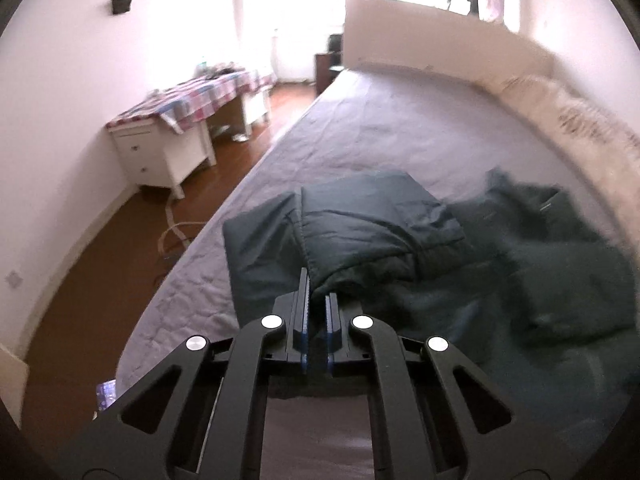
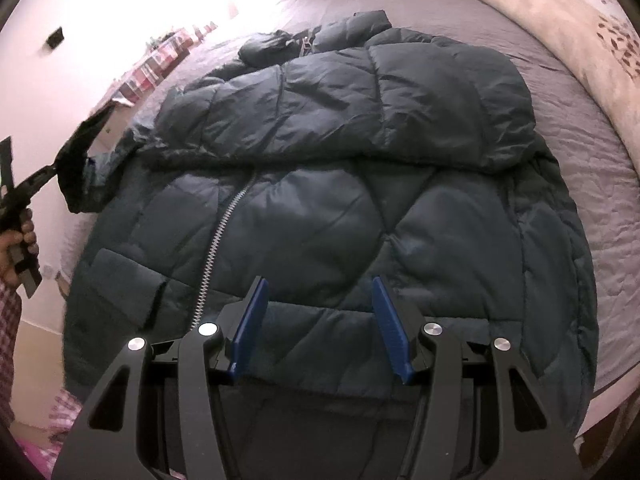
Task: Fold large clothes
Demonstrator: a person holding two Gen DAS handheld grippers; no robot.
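Fingers first: the left gripper [image 1: 318,292] has its blue-padded fingers clenched on a stitched edge of the puffer jacket [image 2: 340,184], probably the sleeve cuff, and from the right wrist view you can see that gripper [image 2: 86,132] out at the far left, lifted above the bed with a dark flap of fabric hanging from it. The jacket itself is a dark green quilted one lying spread on the grey bedsheet [image 2: 600,168], zipper [image 2: 224,224] running up the left of centre, and one sleeve already looks folded across the chest. So my read is the step in hand is bringing the left sleeve over the body. To do that well I'd keep the pinch firm, since puffy nylon is slippery and springs back, carry the cuff up and over rather than dragging it, and lay it flat across the front parallel to the other sleeve before letting go. Moving right, the right gripper [image 2: 320,300] hovers over the near hem with its fingers spread wide apart, holding nothing. I'd use it to press down on the body near the zipper so the jacket doesn't slide on the sheet. Far right there's a cream floral duvet [image 2: 560,12] along the edge, well apart from the jacket.
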